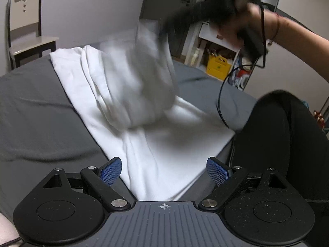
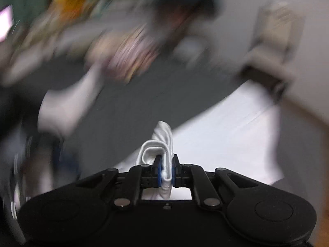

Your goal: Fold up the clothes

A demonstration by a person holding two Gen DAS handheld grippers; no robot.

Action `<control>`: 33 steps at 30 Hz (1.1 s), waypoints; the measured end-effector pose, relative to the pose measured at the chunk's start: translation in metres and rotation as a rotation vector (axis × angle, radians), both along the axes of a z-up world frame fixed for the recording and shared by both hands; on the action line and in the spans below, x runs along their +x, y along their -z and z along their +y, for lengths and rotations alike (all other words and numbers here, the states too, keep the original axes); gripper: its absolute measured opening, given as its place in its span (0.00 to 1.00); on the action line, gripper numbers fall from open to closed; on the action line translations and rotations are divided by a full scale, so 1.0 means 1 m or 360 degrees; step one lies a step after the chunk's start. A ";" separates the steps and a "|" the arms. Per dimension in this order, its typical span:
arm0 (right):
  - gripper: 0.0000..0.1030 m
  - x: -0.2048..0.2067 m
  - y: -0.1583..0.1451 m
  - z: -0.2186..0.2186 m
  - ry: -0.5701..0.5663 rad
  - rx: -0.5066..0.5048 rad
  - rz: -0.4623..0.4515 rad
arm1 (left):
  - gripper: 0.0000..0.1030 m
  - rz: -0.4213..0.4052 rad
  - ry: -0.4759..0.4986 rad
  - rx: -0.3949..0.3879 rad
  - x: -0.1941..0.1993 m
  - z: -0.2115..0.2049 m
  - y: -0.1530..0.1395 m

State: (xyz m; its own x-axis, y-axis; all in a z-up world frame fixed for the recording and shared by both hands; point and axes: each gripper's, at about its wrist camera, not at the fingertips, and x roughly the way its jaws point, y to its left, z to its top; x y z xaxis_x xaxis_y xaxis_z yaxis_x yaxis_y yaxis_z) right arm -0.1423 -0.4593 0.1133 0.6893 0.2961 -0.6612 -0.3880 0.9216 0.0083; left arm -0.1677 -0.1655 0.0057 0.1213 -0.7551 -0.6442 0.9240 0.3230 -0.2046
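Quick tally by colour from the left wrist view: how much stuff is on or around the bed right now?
White: 1, the white garment, one end lifted by the right gripper
Grey: 1, the bed sheet
Yellow: 1, the yellow bag
Beige and dark: 1, the chair
Total: 4

At the bottom of the frame our left gripper (image 1: 164, 171) hangs with its blue fingers (image 1: 110, 171) spread wide over a white garment (image 1: 164, 144) on the grey bed (image 1: 37, 113). At upper right a hand (image 1: 246, 26), blurred, lifts one end of the cloth. A chair (image 1: 26, 28) stands upper left.
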 end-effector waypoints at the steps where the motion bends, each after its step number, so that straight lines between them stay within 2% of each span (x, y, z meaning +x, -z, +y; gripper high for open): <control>1: 0.09 -0.007 -0.019 -0.006 0.0007 0.0089 -0.0114 | 0.88 0.0012 -0.0010 -0.0012 0.002 0.001 -0.001; 2: 0.09 -0.012 -0.031 -0.007 -0.0008 0.0136 -0.0167 | 0.87 0.0025 -0.0019 -0.0024 0.004 0.002 -0.002; 5: 0.09 -0.020 0.002 0.025 -0.0227 -0.0057 0.0190 | 0.87 0.0058 -0.0041 -0.0041 0.006 0.006 0.000; 6: 0.08 -0.023 0.017 0.031 -0.0242 -0.0059 0.0280 | 0.88 0.0060 -0.0044 -0.0042 0.006 0.005 0.001; 9: 0.08 -0.028 0.044 0.026 -0.0172 0.0093 0.0379 | 0.87 -0.0009 -0.0024 -0.0042 0.002 -0.003 0.006; 12: 0.08 -0.032 0.049 0.021 -0.0159 0.0178 0.0389 | 0.88 -0.0290 0.0009 -0.0003 -0.010 -0.015 0.007; 15: 0.08 -0.034 0.047 0.025 -0.0217 0.0183 0.0415 | 0.88 -0.0674 0.0060 0.0050 -0.026 -0.028 0.010; 18: 0.09 -0.044 0.044 0.045 -0.0390 0.0054 0.0398 | 0.88 -0.0960 0.0134 0.0139 -0.036 -0.039 0.016; 20: 0.09 -0.052 0.040 0.055 -0.0511 -0.0037 0.0379 | 0.88 -0.1048 0.0174 0.0136 -0.039 -0.039 0.017; 25: 0.09 -0.077 0.043 0.073 -0.0687 -0.0335 0.0325 | 0.88 -0.1031 0.0164 -0.0020 -0.036 -0.028 0.007; 28: 0.11 -0.090 0.056 0.077 -0.0761 -0.0469 0.0344 | 0.87 -0.1057 0.0203 0.0016 -0.037 -0.030 0.011; 29: 0.11 -0.094 0.061 0.077 -0.0770 -0.0492 0.0362 | 0.88 -0.1055 0.0225 0.0028 -0.041 -0.030 0.012; 33: 0.32 -0.096 0.068 0.076 -0.0713 -0.0351 0.0470 | 0.87 -0.1055 0.0307 0.0096 -0.047 -0.033 0.019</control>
